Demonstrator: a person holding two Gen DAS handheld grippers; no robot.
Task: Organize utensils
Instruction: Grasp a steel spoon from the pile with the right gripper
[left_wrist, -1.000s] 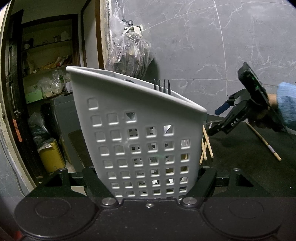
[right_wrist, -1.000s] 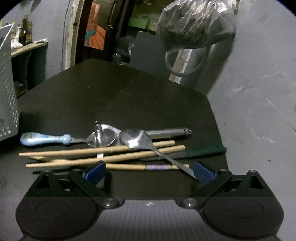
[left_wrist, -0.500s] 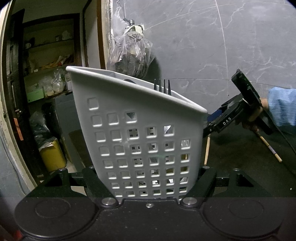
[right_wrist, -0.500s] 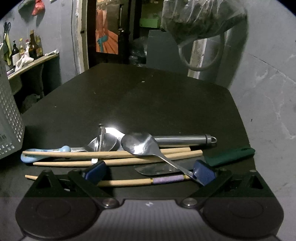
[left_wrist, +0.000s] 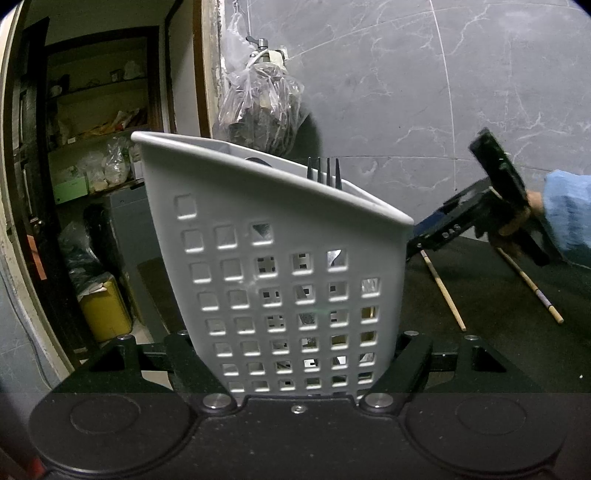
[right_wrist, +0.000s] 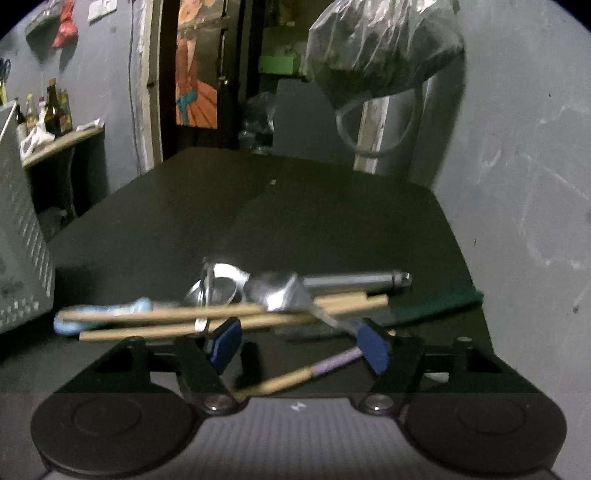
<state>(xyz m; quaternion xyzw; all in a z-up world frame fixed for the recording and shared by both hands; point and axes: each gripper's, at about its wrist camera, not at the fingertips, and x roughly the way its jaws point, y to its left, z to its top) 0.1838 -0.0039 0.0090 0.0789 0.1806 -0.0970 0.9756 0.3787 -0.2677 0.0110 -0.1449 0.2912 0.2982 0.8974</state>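
I keep the left gripper (left_wrist: 299, 354) clamped on the basket (left_wrist: 273, 258); the right gripper (right_wrist: 297, 341), fingers spread, has advanced over the pile toward the spoon (right_wrist: 284, 295), next pickup

The left tongs (left_wrist: 303, 354) are matte black, with angular arms fixed by silver screws above a broad housing bearing two round discs. The right tongs (right_wrist: 295, 341) share that black frame and screws but carry blue pads (right_wrist: 375, 349) and a ribbed grey panel with a small white mark. Their body shows pale lettering, held by a bare-skinned hand (left_wrist: 517, 221) in a light blue sleeve (left_wrist: 567, 218).
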